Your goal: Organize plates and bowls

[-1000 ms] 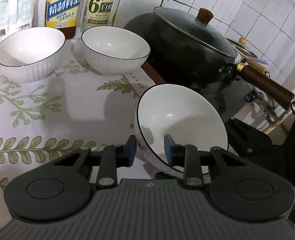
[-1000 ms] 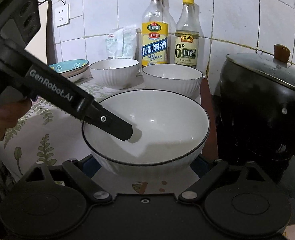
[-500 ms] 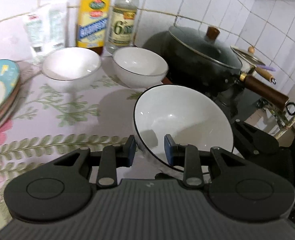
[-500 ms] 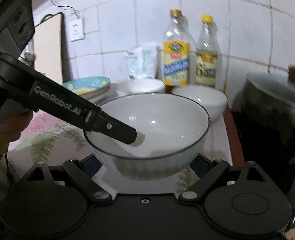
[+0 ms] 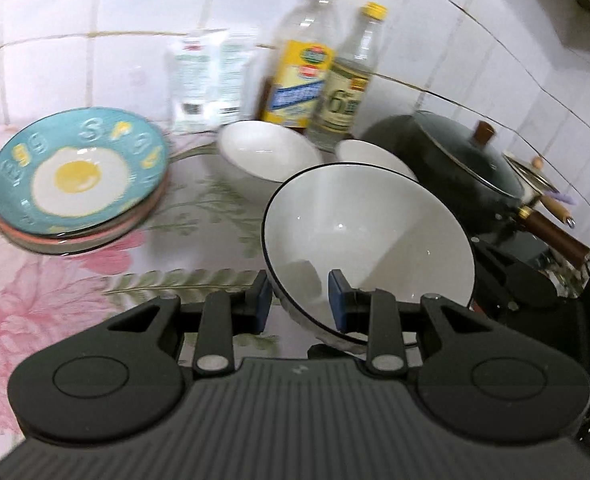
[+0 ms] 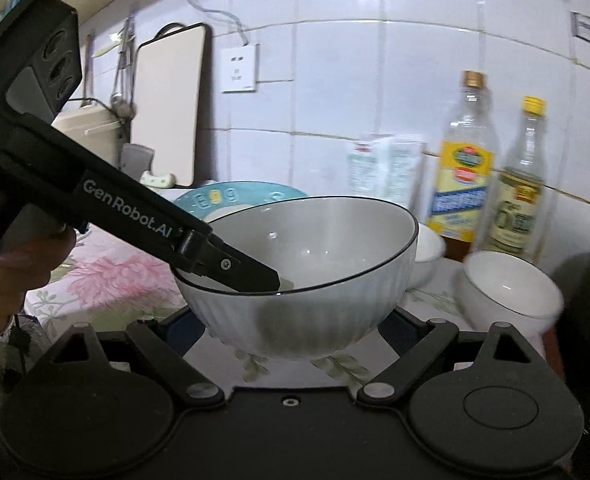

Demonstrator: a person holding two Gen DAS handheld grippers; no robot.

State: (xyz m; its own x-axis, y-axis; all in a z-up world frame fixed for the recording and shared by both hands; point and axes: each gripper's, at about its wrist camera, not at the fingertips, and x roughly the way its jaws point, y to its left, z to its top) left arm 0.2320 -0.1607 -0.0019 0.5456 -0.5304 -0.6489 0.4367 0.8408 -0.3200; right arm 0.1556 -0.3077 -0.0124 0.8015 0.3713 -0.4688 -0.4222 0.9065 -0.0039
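My left gripper [image 5: 299, 300] is shut on the rim of a white bowl with a black rim line [image 5: 375, 236] and holds it in the air above the counter, tilted. The same bowl [image 6: 295, 276] fills the right wrist view, with a left finger [image 6: 251, 272] inside it. My right gripper [image 6: 291, 328] is open, its fingers spread wide on either side of the bowl's base and mostly hidden behind it. Two more white bowls [image 5: 267, 156] [image 5: 371, 156] stand on the counter by the bottles. A stack of plates topped by a blue fried-egg plate [image 5: 79, 172] sits at the left.
Two bottles [image 5: 303, 76] [image 5: 351, 84] and a white packet [image 5: 207, 80] stand against the tiled wall. A dark lidded pot [image 5: 463, 172] with a wooden handle is at the right. A cutting board [image 6: 167, 104] leans on the wall. The floral tablecloth [image 5: 35, 300] covers the counter.
The left gripper has lifted the bowl higher and both views have swung left. The plate stack has come fully into the left wrist view. The right gripper has followed beneath the bowl, still open.
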